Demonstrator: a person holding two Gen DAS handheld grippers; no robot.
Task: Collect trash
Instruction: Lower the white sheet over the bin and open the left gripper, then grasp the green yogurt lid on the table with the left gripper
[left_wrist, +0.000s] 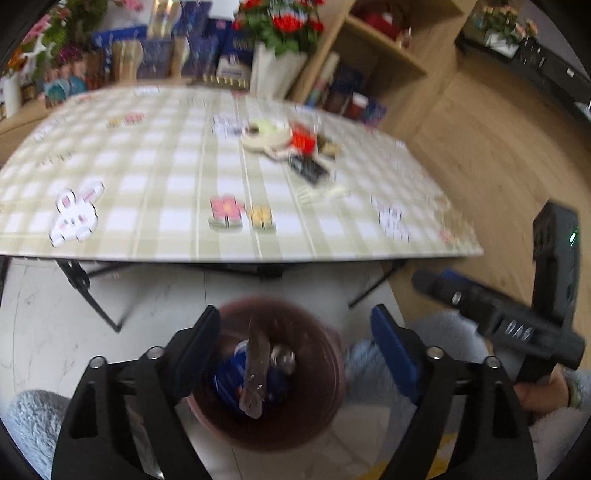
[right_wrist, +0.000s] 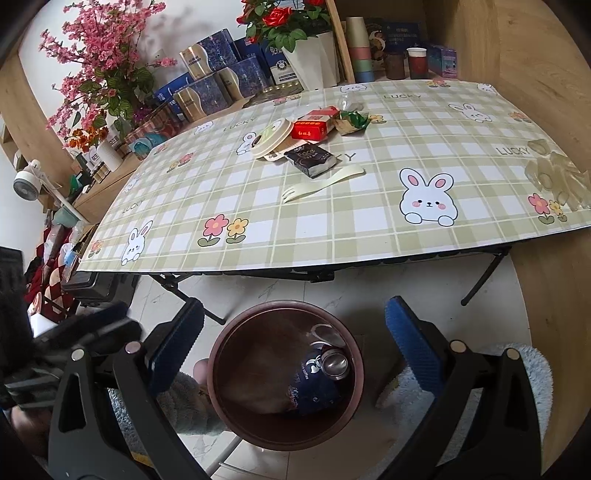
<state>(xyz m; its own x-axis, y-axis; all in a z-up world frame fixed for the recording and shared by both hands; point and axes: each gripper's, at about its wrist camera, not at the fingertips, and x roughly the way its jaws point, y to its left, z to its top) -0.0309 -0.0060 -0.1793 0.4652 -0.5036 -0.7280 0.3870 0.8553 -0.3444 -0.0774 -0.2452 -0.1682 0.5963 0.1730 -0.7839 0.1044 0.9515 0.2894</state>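
Observation:
A brown round bin (left_wrist: 325, 413) stands on the white floor below the table edge. My left gripper (left_wrist: 295, 321) hangs over it, jaws wide apart. A silvery wrapper (left_wrist: 255, 373) lies between them down in the bin, touching neither pad, on a blue can (left_wrist: 229, 380). My right gripper (right_wrist: 295, 310) is open too and empty above the same bin (right_wrist: 221, 369), where the blue coffee can (right_wrist: 314, 384) shows. On the table lie a red box (right_wrist: 310, 127), a black pack (right_wrist: 312, 158), a cream bowl lid (right_wrist: 271, 138), a cream fork (right_wrist: 321, 181) and a green wrapper (right_wrist: 354, 120).
The checked tablecloth (right_wrist: 258, 206) covers a folding table with black legs (right_wrist: 480, 284) beside the bin. Crumpled clear plastic (right_wrist: 554, 177) sits at the table's right edge. Boxes, flower pots and wooden shelves crowd the far side. Fluffy light-blue fabric on the person (right_wrist: 528, 365) flanks the bin.

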